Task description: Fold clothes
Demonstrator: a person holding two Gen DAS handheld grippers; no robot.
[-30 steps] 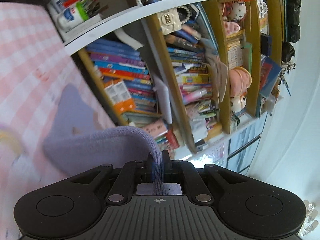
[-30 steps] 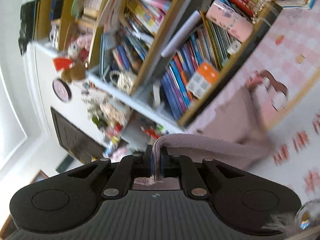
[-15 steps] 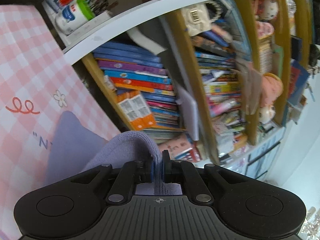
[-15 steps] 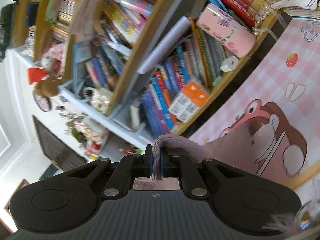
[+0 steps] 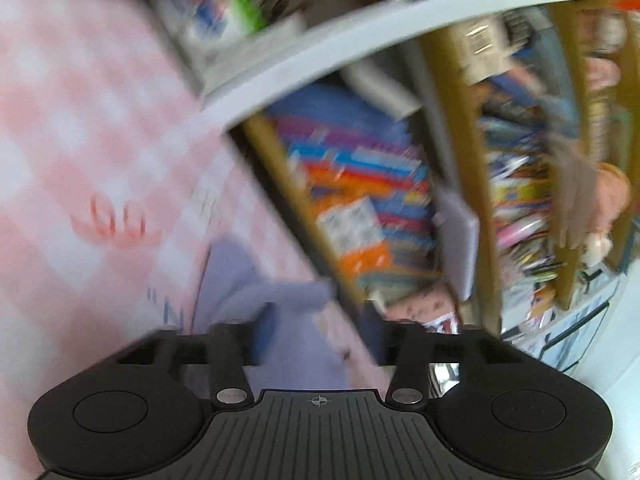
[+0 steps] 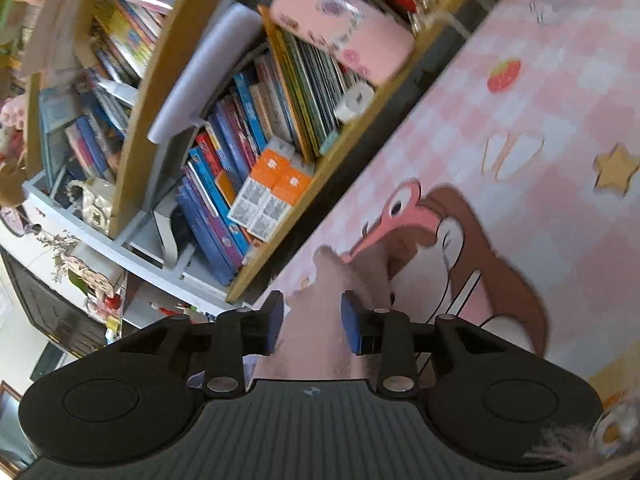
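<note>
Lilac garment [image 5: 304, 344] runs lengthwise forward between the parted jaws

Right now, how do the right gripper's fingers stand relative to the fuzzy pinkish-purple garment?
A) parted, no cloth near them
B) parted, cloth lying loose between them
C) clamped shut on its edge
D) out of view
B: the right gripper has just been opening; its blue-padded fingers stand apart, and the fuzzy pinkish-purple garment lies between them unpinched.

The pink checked mat [image 5: 92, 128] and crowded bookshelf [image 6: 224, 128] are viewed low and close from both tilted wrist cameras.
</note>
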